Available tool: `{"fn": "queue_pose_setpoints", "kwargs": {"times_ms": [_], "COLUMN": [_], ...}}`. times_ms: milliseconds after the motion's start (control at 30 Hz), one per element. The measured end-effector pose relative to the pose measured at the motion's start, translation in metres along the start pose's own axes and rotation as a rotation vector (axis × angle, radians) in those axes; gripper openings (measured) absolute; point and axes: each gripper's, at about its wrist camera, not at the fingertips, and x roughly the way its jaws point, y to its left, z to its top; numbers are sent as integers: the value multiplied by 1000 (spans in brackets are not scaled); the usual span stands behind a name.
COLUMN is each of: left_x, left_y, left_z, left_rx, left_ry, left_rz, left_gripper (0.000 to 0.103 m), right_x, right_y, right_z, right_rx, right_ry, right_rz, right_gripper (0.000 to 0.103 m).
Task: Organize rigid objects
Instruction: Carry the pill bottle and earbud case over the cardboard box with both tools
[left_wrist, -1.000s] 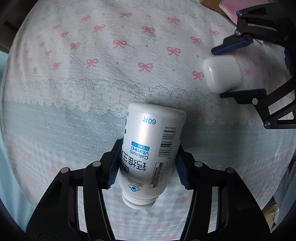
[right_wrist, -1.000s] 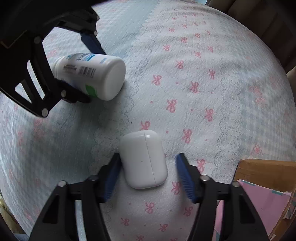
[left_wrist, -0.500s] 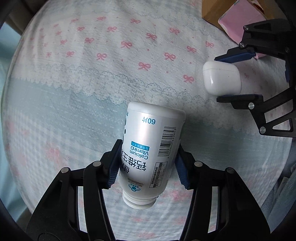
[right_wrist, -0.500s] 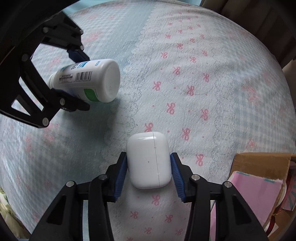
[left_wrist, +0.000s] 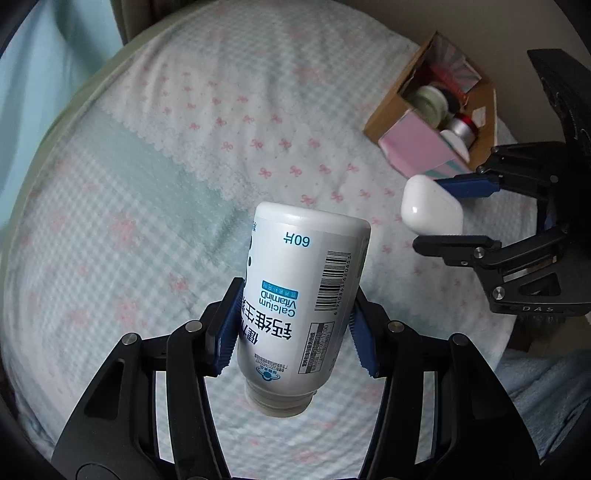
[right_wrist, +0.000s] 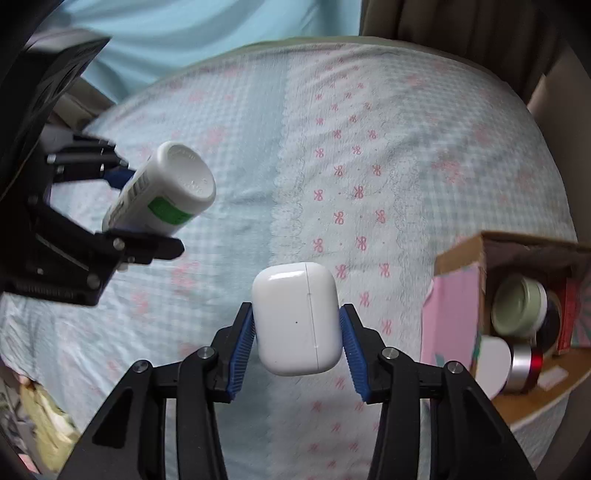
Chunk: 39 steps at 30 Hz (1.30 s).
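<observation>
Both claws are full and up off the bed. Left gripper (left_wrist: 295, 328) has its blue pads (left_wrist: 229, 332) clenched on a white vitamin bottle (left_wrist: 299, 302), gripping the lower half of the body near the neck. From the left wrist view the bottle's flat base points away toward the bedding and its neck end points back toward the camera, so the printed label and barcode read upside down. From the right wrist view the same bottle (right_wrist: 166, 188) hangs at the left, base toward the camera, a green patch on its label showing, clear of the bedspread (right_wrist: 369, 147) beneath it.

Right gripper (right_wrist: 297, 343) is clamped on a white earbud case (right_wrist: 297, 317), a rounded glossy shell with a seam line down its face; a ribbed blue pad presses on each of its 2 side walls. Seen from the left wrist view, that case (left_wrist: 430, 208) sits at the right between the other claw's fingers, well apart from the bottle.

Below both lies the pale blue checked bedspread with a lace-edged white band scattered with pink bows. Near the bed's edge stands an open cardboard box (right_wrist: 465, 247) holding a pink carton (right_wrist: 448, 314), a pale green jar (right_wrist: 517, 306) and a silver-and-red tin (right_wrist: 524, 363). It lies just right of the earbud case in the right wrist view.
</observation>
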Motion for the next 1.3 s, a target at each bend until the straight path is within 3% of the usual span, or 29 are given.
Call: {"fn": "queue_pose_setpoints", "kwargs": {"times_ms": [367,633,933,1300], "left_x": [-88,-111,-72,7], "left_y": [-95,-160,-207,-217], "left_z": [17,61,125,193], "left_rx": [-50,-87,-260,-295], "left_ry": [-174,-248,-235,-135], "left_rz": [-11,23,35,80], "left_gripper": [49,49,49,49], "right_x": [-122,-175,-195,-154], "right_y": [-6,-63,-174,-279], "right_z": [-30,-49,-46,-24], "right_rx": [31,22,-67,-113], "right_ry": [-84,-144,-129,-47], "right_rz": [14,35,45,17], "right_gripper": [42,42,42,42]}}
